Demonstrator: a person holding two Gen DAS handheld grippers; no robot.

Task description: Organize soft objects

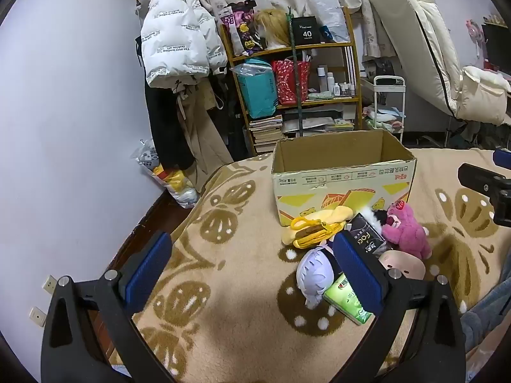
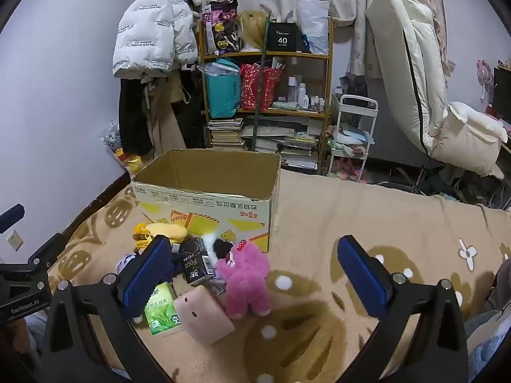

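Beige blanket (image 1: 223, 335) holds a toy pile while both tongs (image 1: 252, 268) (image 2: 255, 274) gape empty.

Behind the bed, a cluttered wooden shelf (image 2: 265, 54), hanging white puffer jacket (image 2: 150, 32), upright cream mattress (image 2: 412, 60)

The pink bear (image 2: 247, 282) looked shaggy plush, the blanket (image 2: 335, 223) a nubby fleece. The box (image 2: 204, 202) was matt printed cardboard, the green tissue pack (image 2: 161, 311) glossy plastic film.
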